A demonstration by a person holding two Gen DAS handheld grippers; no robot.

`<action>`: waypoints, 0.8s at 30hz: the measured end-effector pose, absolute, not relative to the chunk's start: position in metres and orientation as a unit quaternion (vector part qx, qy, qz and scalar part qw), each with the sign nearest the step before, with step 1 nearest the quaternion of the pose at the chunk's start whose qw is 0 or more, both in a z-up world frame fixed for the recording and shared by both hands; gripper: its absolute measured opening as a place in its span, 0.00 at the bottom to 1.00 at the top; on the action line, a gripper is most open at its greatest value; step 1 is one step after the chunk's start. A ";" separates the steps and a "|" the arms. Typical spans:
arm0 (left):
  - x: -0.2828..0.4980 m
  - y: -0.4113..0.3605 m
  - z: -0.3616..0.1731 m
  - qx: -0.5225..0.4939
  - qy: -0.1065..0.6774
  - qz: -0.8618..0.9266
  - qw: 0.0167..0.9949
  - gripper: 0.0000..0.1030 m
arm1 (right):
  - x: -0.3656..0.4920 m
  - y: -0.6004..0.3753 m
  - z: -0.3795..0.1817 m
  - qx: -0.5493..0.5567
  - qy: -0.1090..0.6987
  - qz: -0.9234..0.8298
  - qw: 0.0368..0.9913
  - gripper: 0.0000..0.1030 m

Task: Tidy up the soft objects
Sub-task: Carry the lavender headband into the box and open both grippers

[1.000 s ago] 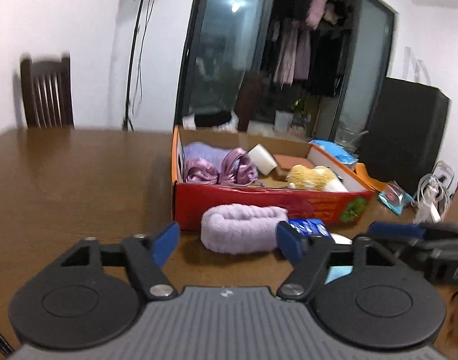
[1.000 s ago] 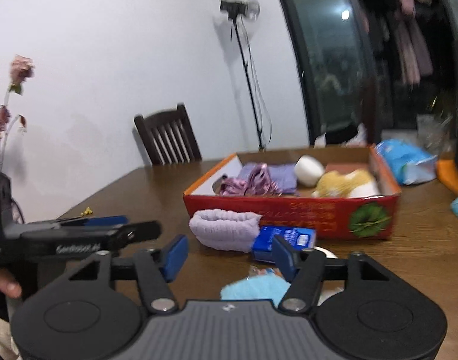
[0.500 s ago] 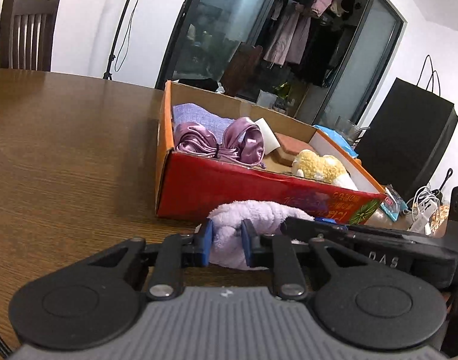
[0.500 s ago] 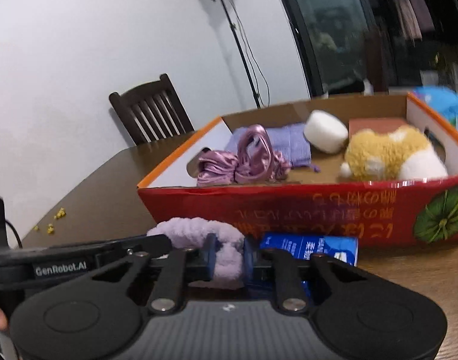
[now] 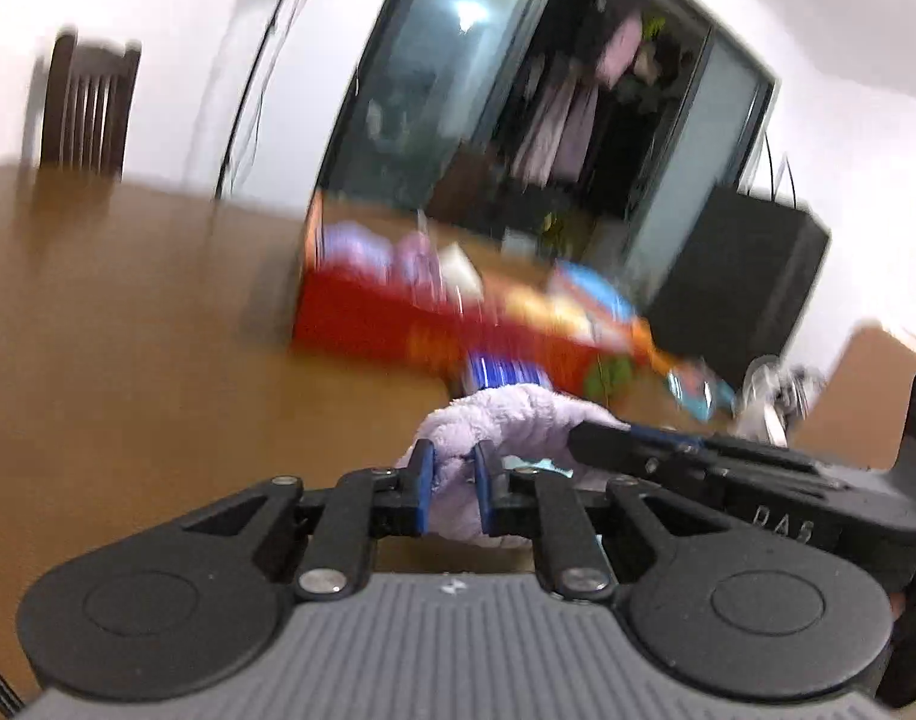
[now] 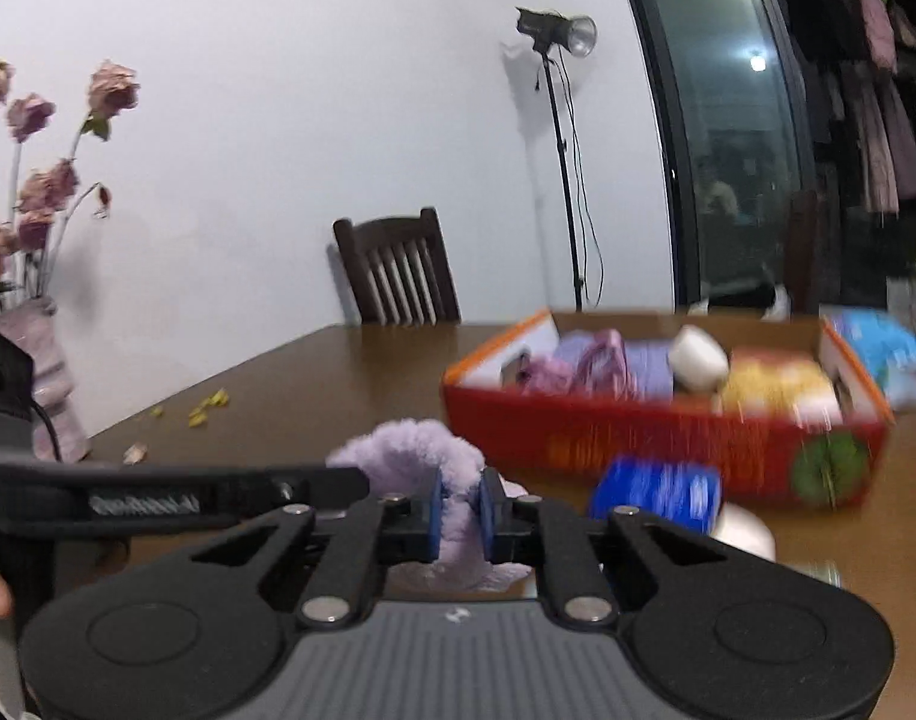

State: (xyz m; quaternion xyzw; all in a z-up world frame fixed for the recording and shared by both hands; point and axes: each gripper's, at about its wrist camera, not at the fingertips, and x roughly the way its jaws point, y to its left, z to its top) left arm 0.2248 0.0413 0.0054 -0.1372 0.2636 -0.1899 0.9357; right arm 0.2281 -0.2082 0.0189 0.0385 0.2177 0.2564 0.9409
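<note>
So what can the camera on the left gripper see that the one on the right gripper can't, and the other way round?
Only the left wrist view shows the black cabinet at the far right.

Only the right wrist view shows the vase of dried pink flowers, the studio light on its stand, yellow petals on the table, and the box's contents, such as a white roll.

Both show the fluffy lilac cloth pinched by the left gripper and right gripper, the red box, the blue packet, the wooden chair and the brown table.

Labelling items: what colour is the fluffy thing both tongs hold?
Pale lilac fluffy cloth; clearest in the right wrist view.
</note>
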 end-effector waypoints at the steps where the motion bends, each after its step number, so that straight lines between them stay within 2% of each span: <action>1: 0.213 0.037 0.001 -0.135 0.273 -0.198 0.932 0.15 | 0.219 -0.212 0.013 0.038 0.230 0.253 0.939 0.12; 2: 0.204 0.033 -0.002 -0.131 0.278 -0.206 0.929 0.15 | 0.209 -0.215 0.008 0.034 0.239 0.250 0.938 0.12; 3: 0.195 0.030 -0.006 -0.130 0.281 -0.212 0.927 0.20 | 0.198 -0.218 0.003 0.026 0.247 0.246 0.937 0.12; 4: 0.186 0.029 -0.009 -0.127 0.281 -0.215 0.927 0.41 | 0.188 -0.222 -0.002 0.018 0.255 0.243 0.936 0.12; 5: 0.180 0.028 -0.011 -0.120 0.283 -0.221 0.926 0.52 | 0.179 -0.226 -0.006 0.018 0.259 0.242 0.935 0.12; 6: 0.175 0.029 -0.012 -0.116 0.284 -0.225 0.925 0.57 | 0.171 -0.233 -0.010 0.031 0.266 0.242 0.933 0.12; 8: 0.168 0.036 -0.006 -0.128 0.273 -0.230 0.925 0.58 | 0.163 -0.243 -0.014 0.057 0.276 0.244 0.928 0.16; 10: 0.166 0.047 0.003 -0.153 0.269 -0.237 0.921 0.64 | 0.153 -0.252 -0.013 0.071 0.266 0.247 0.929 0.18; 13: 0.173 0.055 0.017 -0.174 0.253 -0.232 0.923 0.64 | 0.150 -0.262 -0.006 0.099 0.245 0.240 0.934 0.26; 20: 0.200 0.032 0.004 -0.156 0.310 -0.212 0.914 0.63 | 0.180 -0.261 -0.023 0.186 0.262 0.210 0.923 0.28; 24: 0.205 0.024 -0.009 -0.139 0.335 -0.205 0.909 0.61 | 0.186 -0.258 -0.026 0.191 0.270 0.211 0.920 0.29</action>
